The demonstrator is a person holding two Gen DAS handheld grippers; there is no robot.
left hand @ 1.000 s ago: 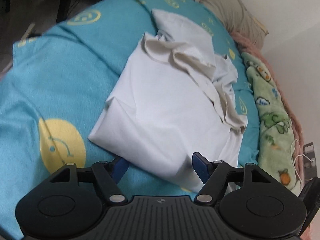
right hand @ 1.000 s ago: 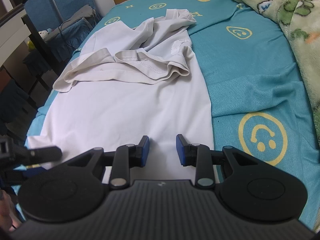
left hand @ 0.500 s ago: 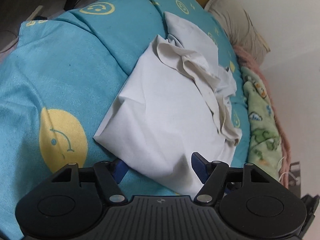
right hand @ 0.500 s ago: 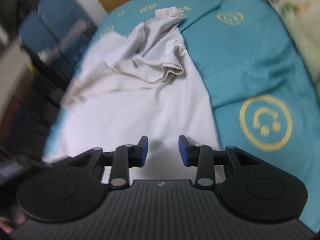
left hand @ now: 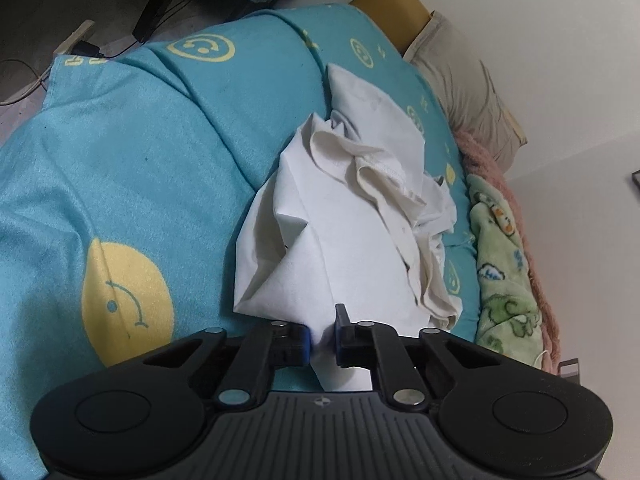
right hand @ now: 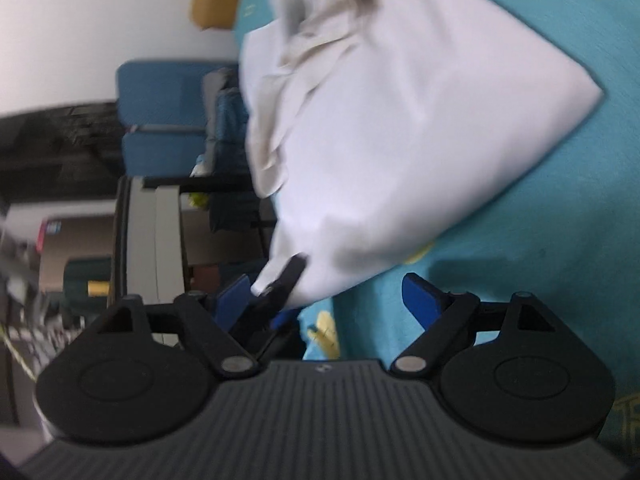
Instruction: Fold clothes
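Observation:
A white shirt (left hand: 340,240) lies crumpled on the bed, its cream-edged sleeves bunched on top. My left gripper (left hand: 323,332) is at its near edge; the jaws are closing and the pads pinch a fold of the cloth. In the right wrist view the shirt (right hand: 400,120) shows as a lifted, pointed shape. My right gripper (right hand: 326,290), rolled on its side, has its jaws opening wide. The shirt's lower corner hangs between them without touching the pads. The left gripper's black tip (right hand: 286,280) holds that corner beside the right gripper's left finger (right hand: 234,294).
The bed wears a teal cover with yellow smiley faces (left hand: 120,180). A green patterned blanket (left hand: 504,280) and a beige pillow (left hand: 468,80) lie along the wall side. Blue chairs (right hand: 168,120) and a desk stand beside the bed. Cables lie on the floor (left hand: 40,72).
The left jaws have shut on the shirt's near edge, bunching the cloth. The right gripper has rolled sharply onto its side, dropped lower, and its jaws have spread wide.

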